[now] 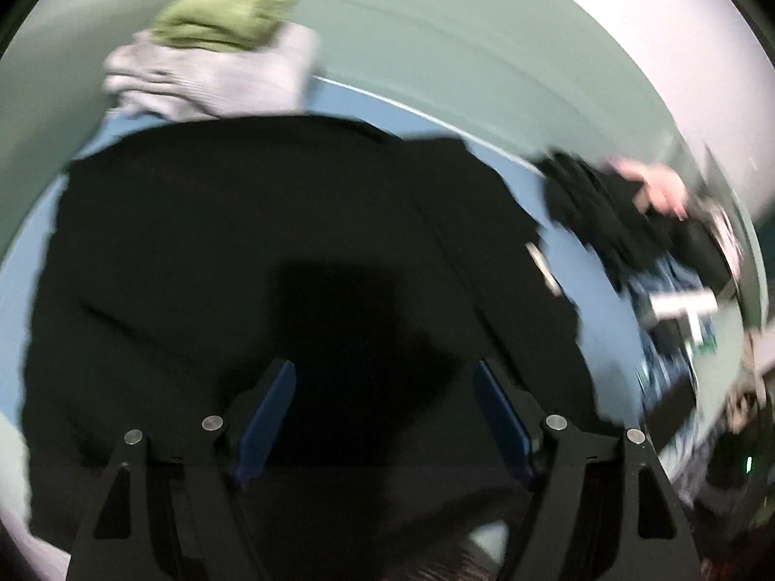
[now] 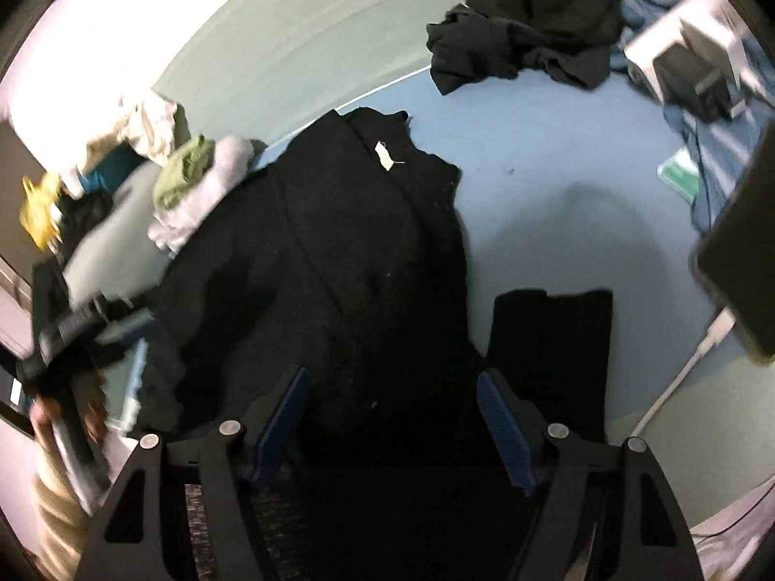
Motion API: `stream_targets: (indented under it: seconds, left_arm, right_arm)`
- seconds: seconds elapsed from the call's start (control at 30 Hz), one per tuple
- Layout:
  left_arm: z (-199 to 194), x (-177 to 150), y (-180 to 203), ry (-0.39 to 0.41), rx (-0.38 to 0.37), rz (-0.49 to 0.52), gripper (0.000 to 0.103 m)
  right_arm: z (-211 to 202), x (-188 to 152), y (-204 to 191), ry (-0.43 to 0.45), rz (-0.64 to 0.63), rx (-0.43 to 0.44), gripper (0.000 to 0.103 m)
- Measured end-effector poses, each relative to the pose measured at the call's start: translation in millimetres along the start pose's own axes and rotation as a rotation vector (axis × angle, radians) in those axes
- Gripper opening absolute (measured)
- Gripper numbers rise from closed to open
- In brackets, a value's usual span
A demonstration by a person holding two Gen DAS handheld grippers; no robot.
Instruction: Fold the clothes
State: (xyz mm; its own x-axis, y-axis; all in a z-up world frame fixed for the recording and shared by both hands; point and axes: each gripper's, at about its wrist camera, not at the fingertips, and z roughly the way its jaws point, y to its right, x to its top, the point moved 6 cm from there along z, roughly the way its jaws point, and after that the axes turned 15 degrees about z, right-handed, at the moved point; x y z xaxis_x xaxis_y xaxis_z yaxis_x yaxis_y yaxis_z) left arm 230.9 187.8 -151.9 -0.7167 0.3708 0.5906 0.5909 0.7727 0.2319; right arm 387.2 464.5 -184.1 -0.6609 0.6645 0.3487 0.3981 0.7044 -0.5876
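Black garment (image 2: 339, 252), spread flat on blue sheet (image 2: 557, 155); left gripper (image 1: 385, 387) jaws apart, empty; right gripper (image 2: 392, 392) jaws apart, empty; crumpled black clothing (image 2: 528, 34) beyond

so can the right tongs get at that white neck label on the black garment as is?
Probably yes. The right tongs are open and empty above the black garment, and the white label lies exposed straight ahead on top of the fabric, with nothing over it. It needs a forward reach.
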Motion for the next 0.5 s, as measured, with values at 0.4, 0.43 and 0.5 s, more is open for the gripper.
stream_targets:
  seconds: [0.4, 0.43, 0.5]
  left_arm:
    - [78.2, 42.9, -7.5, 0.009, -0.275, -0.528, 0.075]
    - [78.5, 54.1, -17.0, 0.041, -0.295, -0.558, 0.075]
    - [83.2, 75.1, -29.7, 0.075, -0.306, -0.576, 0.075]
  right_arm:
    - [41.8, 13.2, 29.4, -0.144, 0.353, 0.143, 0.051]
    - [42.3, 13.3, 27.4, -0.138, 0.328, 0.118, 0.047]
    - [40.7, 11.6, 20.2, -0.122, 0.266, 0.061, 0.043]
